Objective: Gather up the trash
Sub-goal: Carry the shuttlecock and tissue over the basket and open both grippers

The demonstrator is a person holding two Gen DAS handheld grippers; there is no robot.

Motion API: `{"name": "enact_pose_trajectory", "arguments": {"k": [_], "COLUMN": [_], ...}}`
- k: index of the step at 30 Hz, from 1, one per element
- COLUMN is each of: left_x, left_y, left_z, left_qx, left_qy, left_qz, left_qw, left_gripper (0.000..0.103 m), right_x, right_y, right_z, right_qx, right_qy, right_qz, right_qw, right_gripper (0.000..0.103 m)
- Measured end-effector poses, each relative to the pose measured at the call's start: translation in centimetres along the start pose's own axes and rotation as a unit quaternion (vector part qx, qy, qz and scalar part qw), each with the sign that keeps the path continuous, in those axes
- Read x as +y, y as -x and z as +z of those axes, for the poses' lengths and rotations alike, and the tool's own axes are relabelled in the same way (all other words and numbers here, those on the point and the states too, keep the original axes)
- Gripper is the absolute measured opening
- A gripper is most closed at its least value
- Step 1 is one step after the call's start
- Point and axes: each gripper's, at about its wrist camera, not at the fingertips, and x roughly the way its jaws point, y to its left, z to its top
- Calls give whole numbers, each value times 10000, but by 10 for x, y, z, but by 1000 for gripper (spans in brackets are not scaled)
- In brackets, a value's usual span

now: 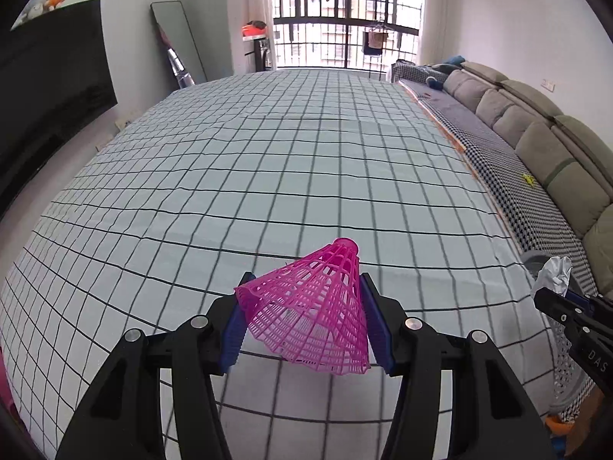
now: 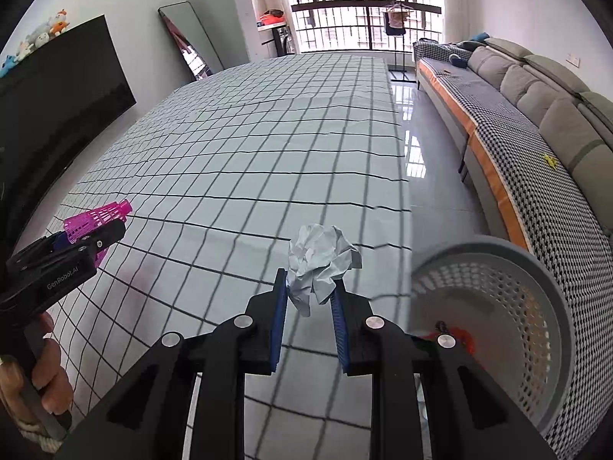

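My left gripper [image 1: 306,287] is shut on a pink plastic shuttlecock [image 1: 314,314], held above the checked tablecloth [image 1: 268,161] with its nose pointing away. The right wrist view shows the same shuttlecock [image 2: 95,222] and left gripper [image 2: 107,235] at the far left, with a hand on the handle. My right gripper [image 2: 310,281] is shut on a crumpled ball of white paper [image 2: 320,258] near the table's right edge. That paper ball [image 1: 553,274] and the right gripper [image 1: 544,295] appear at the right edge of the left wrist view.
A grey perforated basket [image 2: 536,268] stands on the floor just right of the table, with a small red and orange item inside. A long grey sofa [image 2: 536,88] with a checked cover runs along the right wall. A dark screen [image 2: 57,88] and a mirror [image 2: 187,38] stand at the left.
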Motion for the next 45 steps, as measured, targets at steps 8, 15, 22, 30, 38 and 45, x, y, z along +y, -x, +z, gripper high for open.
{"name": "enact_pose_trajectory", "arguments": {"k": [8, 15, 22, 30, 38, 45], "left_x": [-93, -173, -224, -246, -251, -251], "left_y": [33, 41, 27, 18, 12, 13], "left_z": [-15, -29, -46, -51, -51, -51], "left_qx": [-87, 7, 272, 325, 316, 306], "left_qy": [-374, -779, -1094, -1196, -1125, -1070], "left_qz": [-751, -1190, -1304, -1254, -1122, -1049], "left_qw": [9964, 9898, 9850, 9843, 9868, 9882], "left_gripper": [53, 53, 53, 54, 63, 73], "right_x": [-78, -129, -158, -168, -170, -171], "right_y": [54, 74, 61, 50, 47, 52], "right_z": [-47, -74, -83, -82, -75, -76], "right_qx": [-97, -112, 93, 165, 101, 9], "right_qy": [-499, -794, -896, -878, -833, -875], "right_qz": [-461, -538, -435, -375, -379, -401], "right_qw": [9976, 9953, 9950, 9953, 9957, 9954], "right_gripper": [22, 22, 22, 23, 31, 50]}}
